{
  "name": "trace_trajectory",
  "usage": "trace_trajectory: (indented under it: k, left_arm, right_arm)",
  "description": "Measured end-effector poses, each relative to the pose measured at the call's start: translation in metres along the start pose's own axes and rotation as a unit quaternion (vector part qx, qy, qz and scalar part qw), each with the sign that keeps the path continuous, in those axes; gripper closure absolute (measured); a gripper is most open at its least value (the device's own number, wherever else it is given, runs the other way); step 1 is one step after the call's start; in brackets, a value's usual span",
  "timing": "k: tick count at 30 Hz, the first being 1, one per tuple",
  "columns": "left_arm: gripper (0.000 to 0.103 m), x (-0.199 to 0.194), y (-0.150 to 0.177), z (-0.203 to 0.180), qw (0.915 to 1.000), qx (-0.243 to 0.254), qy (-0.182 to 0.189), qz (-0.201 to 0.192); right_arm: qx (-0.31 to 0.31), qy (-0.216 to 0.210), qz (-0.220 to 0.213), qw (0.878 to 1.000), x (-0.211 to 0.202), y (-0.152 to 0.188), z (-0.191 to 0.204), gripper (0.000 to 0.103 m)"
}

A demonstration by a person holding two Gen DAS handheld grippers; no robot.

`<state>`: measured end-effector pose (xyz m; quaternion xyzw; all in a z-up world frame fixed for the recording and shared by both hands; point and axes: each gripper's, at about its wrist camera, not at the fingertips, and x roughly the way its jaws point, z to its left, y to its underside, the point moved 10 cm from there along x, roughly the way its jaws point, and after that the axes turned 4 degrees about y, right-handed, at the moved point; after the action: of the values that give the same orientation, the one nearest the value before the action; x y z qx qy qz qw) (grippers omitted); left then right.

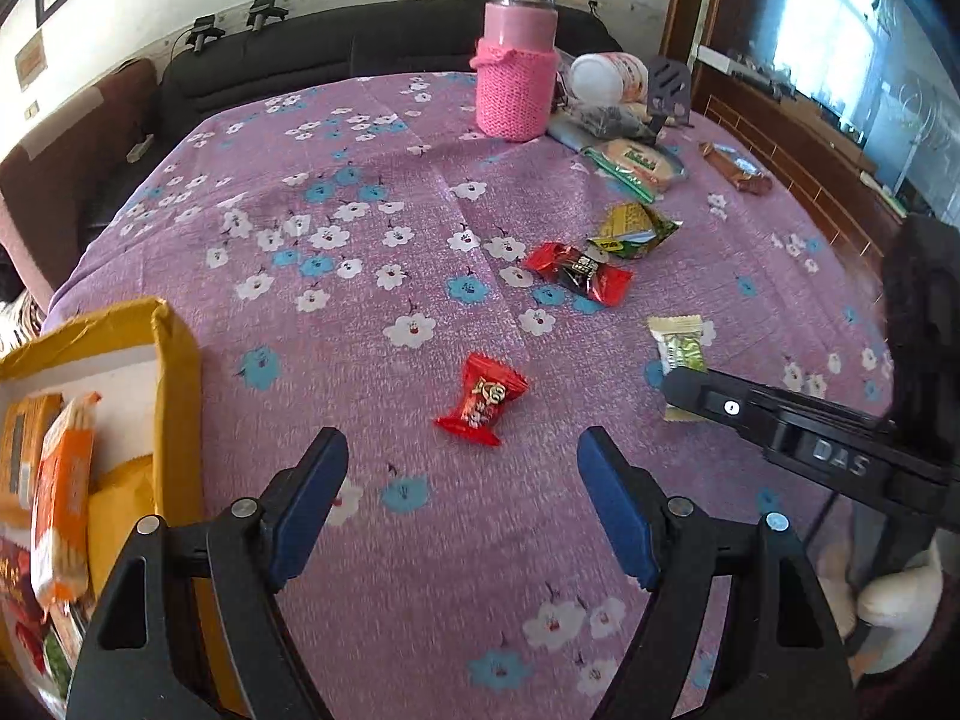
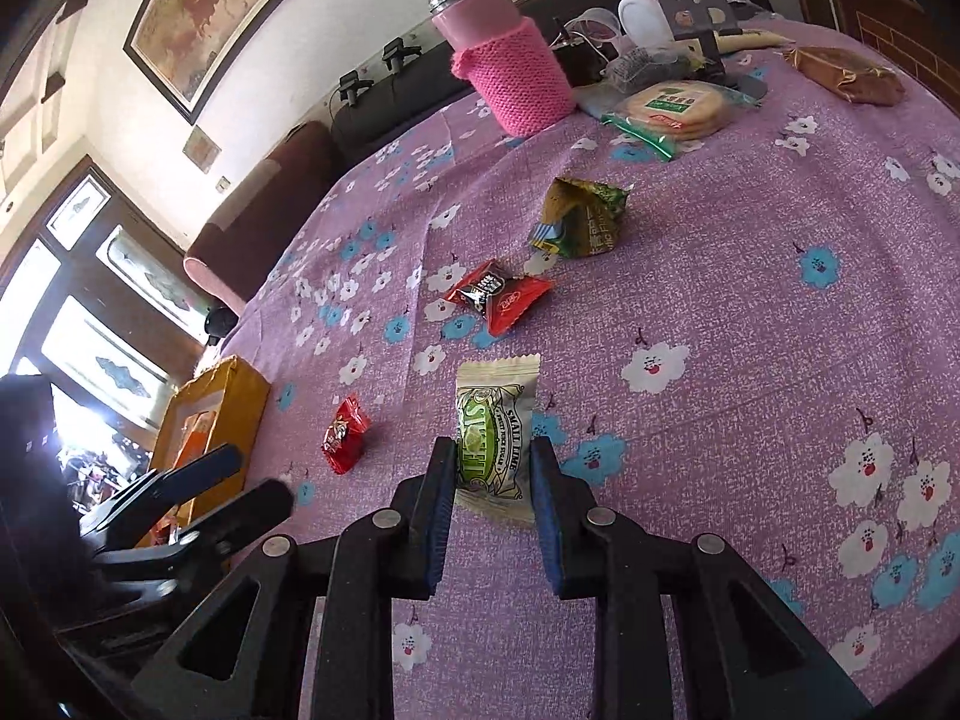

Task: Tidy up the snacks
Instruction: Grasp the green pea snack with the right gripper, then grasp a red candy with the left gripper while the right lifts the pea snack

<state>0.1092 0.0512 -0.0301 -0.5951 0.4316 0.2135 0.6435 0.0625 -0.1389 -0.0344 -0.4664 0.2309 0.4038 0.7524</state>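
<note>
On near table edge, right gripper jaws pinching lime candy; lifting straight, keeping squeeze. Left gripper hovering wide open, empty, over red candy, yellow box at left.

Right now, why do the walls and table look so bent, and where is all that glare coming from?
Both views are fisheye, so straight edges bow towards the rim. In the left wrist view, the window is blown out and a sheen crosses the tablecloth. In the right wrist view, glare comes from the glass panels, and the corners go dark.
</note>
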Motion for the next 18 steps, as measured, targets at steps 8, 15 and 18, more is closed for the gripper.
trace_trajectory:
  k: [8,15,18]
  left_arm:
    - [0.086,0.036,0.001,-0.004,0.9994,0.02,0.005,0.027]
    - [0.086,0.002,-0.005,-0.002,0.9997,-0.002,0.006,-0.025]
    - [0.086,-0.024,0.0,0.005,0.9987,-0.02,0.007,-0.047]
  right_arm:
    - [-0.023,-0.003,-0.004,1.0,0.0,0.003,0.014,0.078]
    - [-0.047,0.003,-0.021,0.999,-0.005,0.003,0.023,0.078]
    - [-0.057,-0.001,-0.023,0.998,-0.004,0.004,0.029,0.078]
